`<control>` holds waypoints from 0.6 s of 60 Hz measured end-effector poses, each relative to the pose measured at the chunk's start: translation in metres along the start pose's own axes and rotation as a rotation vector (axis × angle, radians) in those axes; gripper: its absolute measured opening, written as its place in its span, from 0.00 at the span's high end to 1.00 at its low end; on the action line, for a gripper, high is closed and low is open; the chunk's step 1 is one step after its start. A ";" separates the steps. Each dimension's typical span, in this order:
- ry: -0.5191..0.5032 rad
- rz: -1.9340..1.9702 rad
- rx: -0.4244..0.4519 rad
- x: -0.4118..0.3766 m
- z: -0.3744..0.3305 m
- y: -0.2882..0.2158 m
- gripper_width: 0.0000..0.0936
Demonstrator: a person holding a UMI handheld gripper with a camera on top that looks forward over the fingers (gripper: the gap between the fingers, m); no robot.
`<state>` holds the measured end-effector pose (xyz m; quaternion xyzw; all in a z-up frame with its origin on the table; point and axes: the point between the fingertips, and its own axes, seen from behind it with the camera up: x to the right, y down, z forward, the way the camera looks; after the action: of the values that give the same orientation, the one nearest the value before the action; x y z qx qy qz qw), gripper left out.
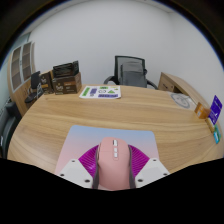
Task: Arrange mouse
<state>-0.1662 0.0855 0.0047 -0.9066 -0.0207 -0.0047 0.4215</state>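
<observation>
A pink computer mouse (112, 166) sits between my two fingers, its buttons and scroll wheel facing up. Both magenta pads (90, 160) press against its sides, so my gripper (112, 168) is shut on the mouse. The mouse is held just above the near edge of a grey mouse mat (100, 136) that lies on the wooden table (60, 125). The rear of the mouse is hidden below the fingers.
At the table's far edge lies a white and purple box (101, 91). A black office chair (131, 71) stands behind it. Shelving with boxes (62, 78) is at the far left. A small purple item (215, 105) and a round white object (181, 99) sit at the right.
</observation>
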 end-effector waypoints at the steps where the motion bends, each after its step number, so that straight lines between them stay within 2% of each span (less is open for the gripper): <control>1: 0.004 -0.002 -0.010 -0.001 0.001 0.003 0.56; 3: 0.004 -0.001 -0.035 -0.003 0.006 0.015 0.56; 8: 0.023 -0.018 -0.014 -0.003 0.006 0.013 0.54; 17: 0.034 0.015 -0.065 -0.002 0.005 0.016 0.39; 19: 0.045 0.037 -0.073 0.001 0.004 0.016 0.30; 22: 0.057 0.065 -0.072 0.005 -0.004 0.013 0.10; 27: 0.069 0.094 -0.055 0.004 -0.017 0.018 0.11; 36: 0.016 0.039 -0.043 -0.018 -0.067 0.028 0.11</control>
<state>-0.1824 0.0157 0.0260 -0.9155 0.0006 -0.0042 0.4022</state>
